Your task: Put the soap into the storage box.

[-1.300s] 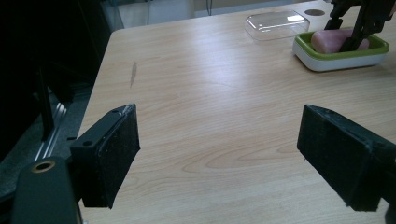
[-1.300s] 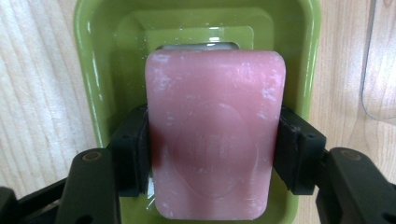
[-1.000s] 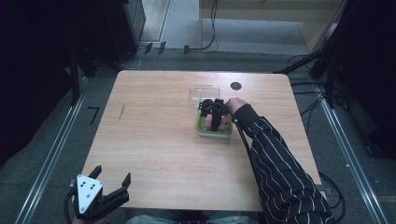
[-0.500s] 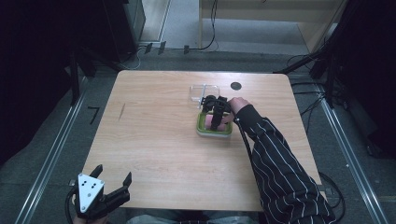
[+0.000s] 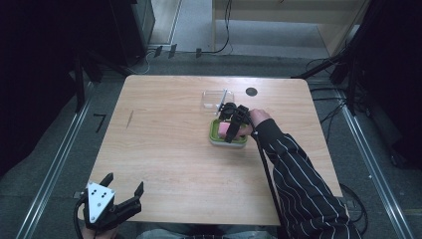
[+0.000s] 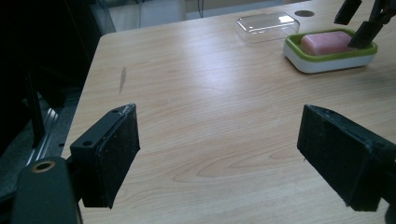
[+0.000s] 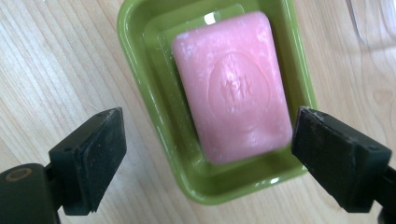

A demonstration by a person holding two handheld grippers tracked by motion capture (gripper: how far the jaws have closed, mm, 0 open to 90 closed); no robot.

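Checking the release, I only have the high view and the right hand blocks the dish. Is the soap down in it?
Observer: Yes. In the right gripper view the pink soap lies flat inside the green dish.
Operator: Right gripper clear of it?
Observer: The right gripper has just been opening; its pads stand apart above the dish, nothing pressed between them.
Operator: Where's the lid?
Observer: In the left gripper view the clear lid sits on the table beside the dish, apart from it.
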